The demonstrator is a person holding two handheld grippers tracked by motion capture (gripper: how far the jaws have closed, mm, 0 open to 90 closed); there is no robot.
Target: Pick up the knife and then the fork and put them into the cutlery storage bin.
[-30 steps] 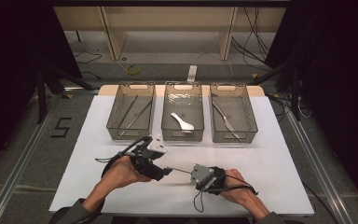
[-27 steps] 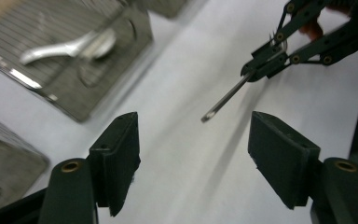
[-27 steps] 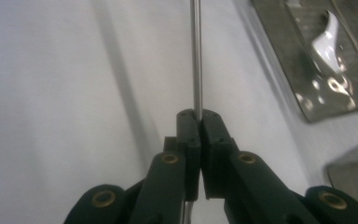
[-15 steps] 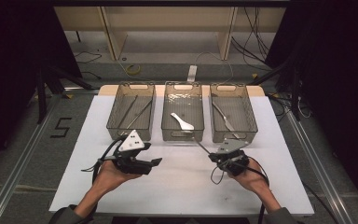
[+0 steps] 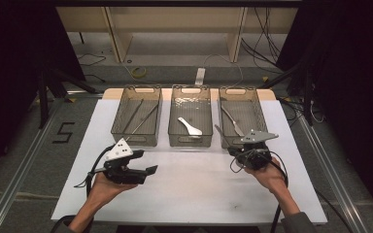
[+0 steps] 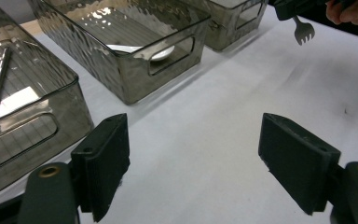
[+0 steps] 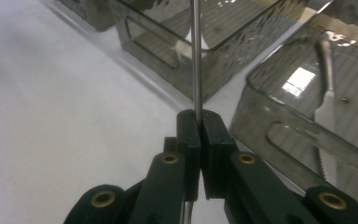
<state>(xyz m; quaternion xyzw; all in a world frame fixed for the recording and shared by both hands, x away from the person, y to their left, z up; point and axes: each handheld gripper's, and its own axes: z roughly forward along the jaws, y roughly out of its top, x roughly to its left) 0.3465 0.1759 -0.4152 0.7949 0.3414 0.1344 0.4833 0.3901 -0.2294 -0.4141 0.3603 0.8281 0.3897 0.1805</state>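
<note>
Three bins (image 5: 190,141) wall the far side; the white sheet (image 5: 194,189) before them lies open.

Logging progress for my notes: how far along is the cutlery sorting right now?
Already binned: chopsticks in the left bin, a white spoon in the middle bin, a knife in the right bin. In hand: the right gripper clamps a fork beside the right bin. The left gripper, jaws just opened, is empty. Left: dropping the fork in a bin.
</note>
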